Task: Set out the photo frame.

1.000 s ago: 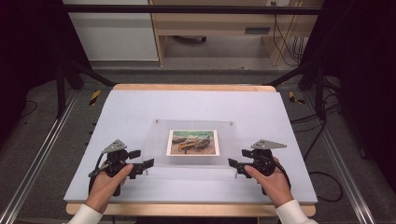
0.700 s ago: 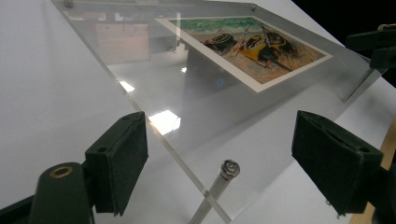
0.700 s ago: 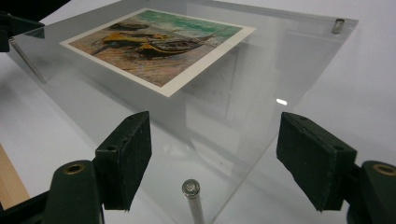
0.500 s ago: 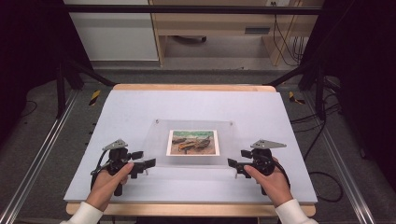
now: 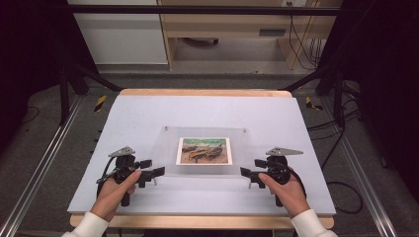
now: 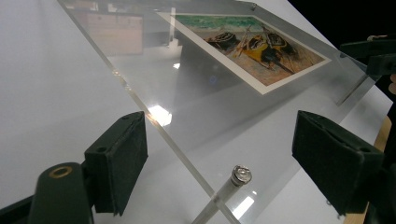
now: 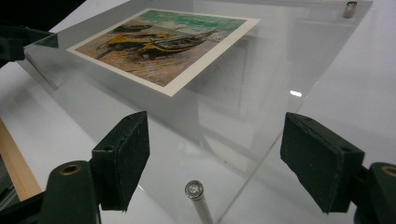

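A clear acrylic picture frame lies flat mid-table, holding a print of beached boats. My left gripper is at its near left corner, jaws wide apart. In the left gripper view that gripper straddles the corner and its metal standoff bolt, with the pads clear of both. My right gripper is at the near right corner. Its jaws have just been opening and stand on either side of the corner bolt without touching it.
The white tabletop has a wooden front edge. Metal rails run along both sides, and black stand legs rise at the back corners. Cables lie on the floor at the right.
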Motion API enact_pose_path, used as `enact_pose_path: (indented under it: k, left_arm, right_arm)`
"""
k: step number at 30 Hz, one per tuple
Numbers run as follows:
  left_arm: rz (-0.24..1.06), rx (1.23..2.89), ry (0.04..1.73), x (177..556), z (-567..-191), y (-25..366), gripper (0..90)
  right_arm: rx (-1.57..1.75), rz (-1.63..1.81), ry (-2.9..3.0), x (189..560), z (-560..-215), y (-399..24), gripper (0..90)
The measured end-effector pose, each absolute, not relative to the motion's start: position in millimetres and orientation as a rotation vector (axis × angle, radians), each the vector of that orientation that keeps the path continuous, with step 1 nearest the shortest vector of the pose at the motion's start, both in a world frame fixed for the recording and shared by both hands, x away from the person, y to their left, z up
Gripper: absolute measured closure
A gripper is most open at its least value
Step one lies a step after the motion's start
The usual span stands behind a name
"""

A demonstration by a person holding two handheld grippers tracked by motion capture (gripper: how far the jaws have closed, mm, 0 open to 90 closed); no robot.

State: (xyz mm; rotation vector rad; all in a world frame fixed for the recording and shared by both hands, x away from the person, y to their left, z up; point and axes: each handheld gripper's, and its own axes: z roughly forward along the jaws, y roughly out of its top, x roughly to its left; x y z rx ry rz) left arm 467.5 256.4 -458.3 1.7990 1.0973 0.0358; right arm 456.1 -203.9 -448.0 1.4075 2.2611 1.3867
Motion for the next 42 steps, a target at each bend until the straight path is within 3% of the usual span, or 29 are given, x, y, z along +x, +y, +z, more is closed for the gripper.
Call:
enact_pose_path:
  k: [42]
  left_arm:
    - [-0.007,1.805,1.114,473.8,-459.0,253.4,17.1]
  right_arm:
    - [1.529,1.435,2.255,458.1,-452.2,-206.3,22.3]
